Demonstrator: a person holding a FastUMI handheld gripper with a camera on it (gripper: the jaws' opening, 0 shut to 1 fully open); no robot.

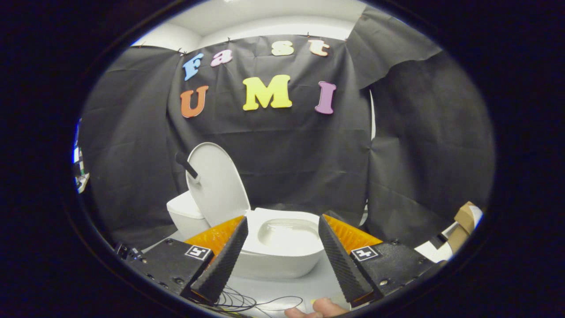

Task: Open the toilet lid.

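A small white toilet [282, 254] stands on a pale surface just ahead of my fingers. Its lid [218, 183] is raised, leaning back and to the left against the white tank [185, 214]. A short dark handle [186, 165] sticks out from the lid's left edge. The bowl [289, 234] lies uncovered between my two fingers. My gripper [282, 232] is open, its fingers wide apart with nothing held; one fingertip [240, 229] lies near the lid's lower edge.
Black cloth hangs behind and on both sides of the toilet. Thin dark cables [247, 302] lie on the pale surface below the fingers. A person's fingertips [318, 309] show beneath the gripper. A cardboard box [463, 225] sits to the far right.
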